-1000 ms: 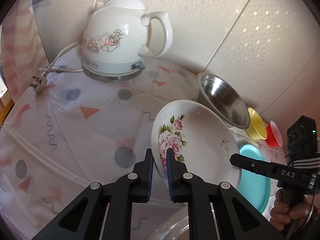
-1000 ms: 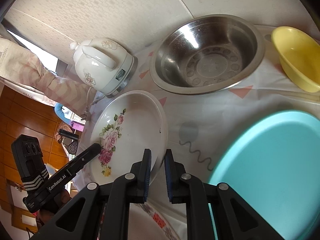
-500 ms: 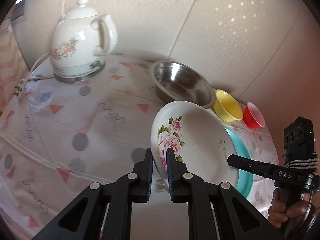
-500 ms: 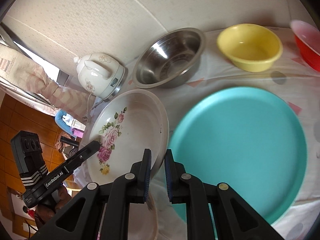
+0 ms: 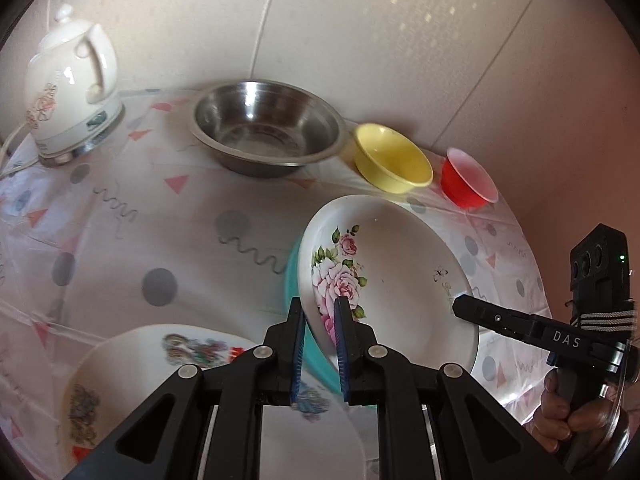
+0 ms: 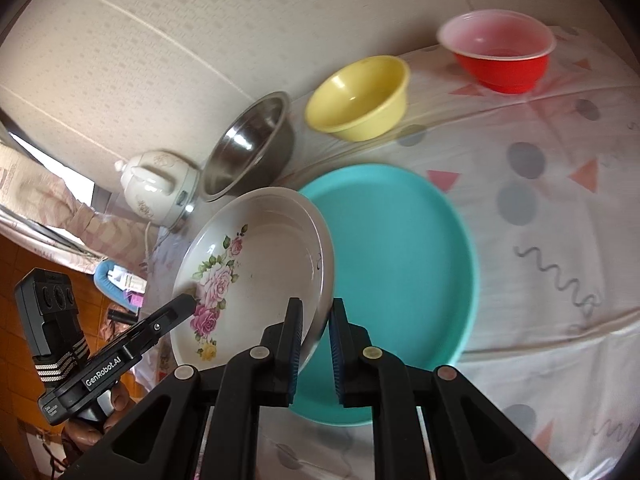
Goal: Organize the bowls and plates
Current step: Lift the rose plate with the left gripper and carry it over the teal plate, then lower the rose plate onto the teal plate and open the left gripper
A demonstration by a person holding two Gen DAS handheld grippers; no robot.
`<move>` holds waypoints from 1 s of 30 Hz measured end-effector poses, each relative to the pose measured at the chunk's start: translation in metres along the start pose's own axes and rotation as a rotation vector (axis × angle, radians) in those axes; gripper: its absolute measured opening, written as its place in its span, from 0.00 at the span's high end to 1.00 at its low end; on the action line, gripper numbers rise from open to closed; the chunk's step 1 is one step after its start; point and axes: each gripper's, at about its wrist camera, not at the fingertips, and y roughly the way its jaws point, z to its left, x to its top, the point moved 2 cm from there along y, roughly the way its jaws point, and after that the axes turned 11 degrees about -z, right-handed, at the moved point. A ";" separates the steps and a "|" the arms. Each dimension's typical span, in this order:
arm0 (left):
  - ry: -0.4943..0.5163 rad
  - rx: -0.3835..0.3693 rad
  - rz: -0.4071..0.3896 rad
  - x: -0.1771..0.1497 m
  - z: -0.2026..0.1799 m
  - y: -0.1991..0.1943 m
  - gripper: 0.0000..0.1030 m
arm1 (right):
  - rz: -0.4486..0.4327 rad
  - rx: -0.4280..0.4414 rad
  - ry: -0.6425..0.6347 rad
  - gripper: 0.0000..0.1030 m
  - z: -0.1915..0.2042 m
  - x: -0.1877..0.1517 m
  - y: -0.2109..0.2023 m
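Left gripper and right gripper are each clamping opposite rims of the rose plate, jaws narrow on its edge, holding it tilted above the teal plate. Near the left fingers a second patterned plate is lying on the tablecloth, which is showing dots, triangles and squiggles. Beyond the fingers, a steel bowl, yellow bowl and red bowl are lining the pale wall, kettle far left. Gripper markings are reading "DAS" and "GenRobot.AI".
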 end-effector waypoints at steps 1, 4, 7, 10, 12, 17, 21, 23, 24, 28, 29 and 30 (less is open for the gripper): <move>0.004 0.000 0.008 -0.002 -0.003 0.004 0.86 | -0.003 -0.006 0.008 0.87 -0.005 0.001 -0.002; 0.008 -0.005 0.033 -0.006 -0.011 0.013 0.86 | -0.010 -0.043 0.002 0.87 -0.013 0.002 -0.003; 0.012 0.000 0.052 -0.008 -0.016 0.022 0.86 | -0.015 -0.078 -0.017 0.87 -0.018 0.004 -0.004; 0.021 0.008 0.066 -0.010 -0.020 0.029 0.86 | -0.002 -0.110 -0.023 0.87 -0.025 0.003 0.002; 0.022 0.021 0.090 -0.012 -0.021 0.036 0.86 | 0.010 -0.141 -0.040 0.87 -0.028 0.000 0.008; 0.024 0.042 0.123 -0.021 -0.020 0.045 0.86 | -0.019 -0.188 -0.102 0.89 -0.026 -0.003 0.010; 0.017 0.051 0.128 -0.021 -0.019 0.047 0.86 | -0.025 -0.212 -0.134 0.89 -0.022 -0.003 0.013; 0.027 0.061 0.126 -0.020 -0.020 0.048 0.86 | -0.030 -0.217 -0.138 0.89 -0.021 -0.003 0.013; 0.029 0.068 0.125 -0.020 -0.021 0.048 0.86 | -0.036 -0.220 -0.135 0.89 -0.020 -0.002 0.014; 0.040 0.098 0.118 -0.019 -0.024 0.049 0.86 | -0.050 -0.245 -0.140 0.89 -0.017 -0.001 0.018; 0.041 0.100 0.118 -0.018 -0.025 0.050 0.86 | -0.038 -0.249 -0.143 0.89 -0.017 -0.002 0.018; 0.045 0.101 0.117 -0.018 -0.025 0.050 0.86 | -0.036 -0.246 -0.142 0.89 -0.017 -0.002 0.018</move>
